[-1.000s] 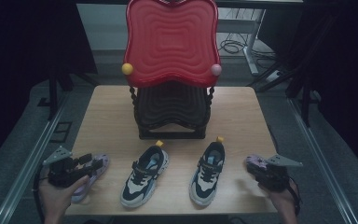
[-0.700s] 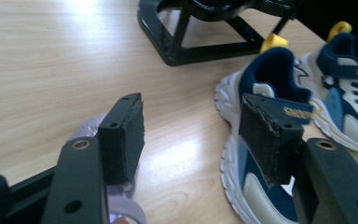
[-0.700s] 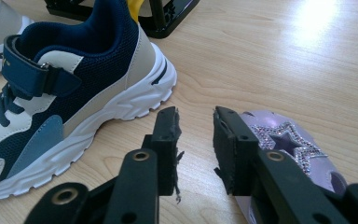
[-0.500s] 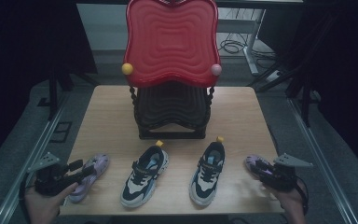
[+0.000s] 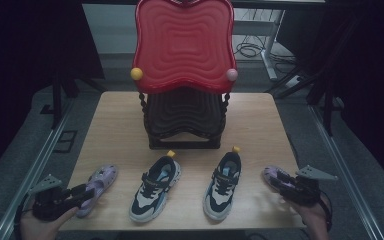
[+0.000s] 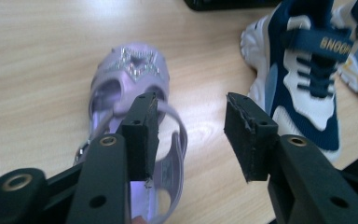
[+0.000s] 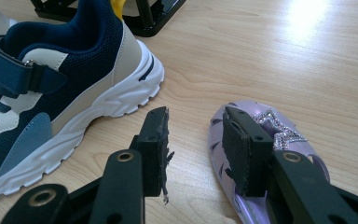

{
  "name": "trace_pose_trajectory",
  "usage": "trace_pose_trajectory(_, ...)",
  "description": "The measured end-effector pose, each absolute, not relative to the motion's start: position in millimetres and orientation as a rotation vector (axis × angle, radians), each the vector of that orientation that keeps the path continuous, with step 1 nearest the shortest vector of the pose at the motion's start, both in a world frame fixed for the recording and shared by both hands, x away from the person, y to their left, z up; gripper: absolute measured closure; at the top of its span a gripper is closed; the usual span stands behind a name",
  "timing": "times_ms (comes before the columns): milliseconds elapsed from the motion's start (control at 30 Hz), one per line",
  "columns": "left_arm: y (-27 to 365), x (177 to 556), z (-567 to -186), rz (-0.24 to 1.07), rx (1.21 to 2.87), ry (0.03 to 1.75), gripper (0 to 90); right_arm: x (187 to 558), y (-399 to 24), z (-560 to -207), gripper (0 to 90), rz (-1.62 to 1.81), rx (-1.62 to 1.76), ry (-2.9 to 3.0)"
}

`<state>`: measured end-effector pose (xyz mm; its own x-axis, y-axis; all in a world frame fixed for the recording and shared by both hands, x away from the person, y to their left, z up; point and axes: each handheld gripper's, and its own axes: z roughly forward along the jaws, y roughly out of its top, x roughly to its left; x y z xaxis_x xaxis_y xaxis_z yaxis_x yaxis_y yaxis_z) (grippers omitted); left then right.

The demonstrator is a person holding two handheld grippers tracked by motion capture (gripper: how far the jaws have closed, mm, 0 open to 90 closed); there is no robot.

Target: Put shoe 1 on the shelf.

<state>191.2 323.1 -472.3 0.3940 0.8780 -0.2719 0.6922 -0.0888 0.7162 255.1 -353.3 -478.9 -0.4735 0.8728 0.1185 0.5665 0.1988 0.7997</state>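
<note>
Two purple sandals lie at the table's front corners. The left sandal (image 5: 100, 181) (image 6: 135, 77) has my left gripper (image 5: 81, 191) (image 6: 192, 103) at its heel. One pad hangs over the sandal's opening and the other over bare wood, with the heel strap between them. These jaws have just been closing but do not press. My right gripper (image 5: 281, 181) (image 7: 195, 116) straddles the edge of the right sandal (image 5: 271, 173) (image 7: 279, 133). Its jaws have just been opening and the pads stand off the sandal.
Two navy and white sneakers (image 5: 156, 187) (image 5: 223, 184) sit between the sandals, close to each gripper's inner side. A dark stand (image 5: 185, 122) carrying a red wavy board (image 5: 182, 45) occupies the table's middle and back. The table's front edge (image 5: 180, 231) lies just under both hands.
My left hand has drawn back toward the table's front left corner while the left sandal stayed put. The right gripper's jaws have spread apart at the right sandal; that hand has barely moved.
</note>
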Motion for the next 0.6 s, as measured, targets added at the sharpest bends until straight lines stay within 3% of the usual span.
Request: trace_pose_trajectory(600, 314.4, 199.6, -503.0, 0.261, 2.001, 1.4, 71.0, 253.3, -354.6, -481.0, 59.6, 1.154, 1.358, 2.123)
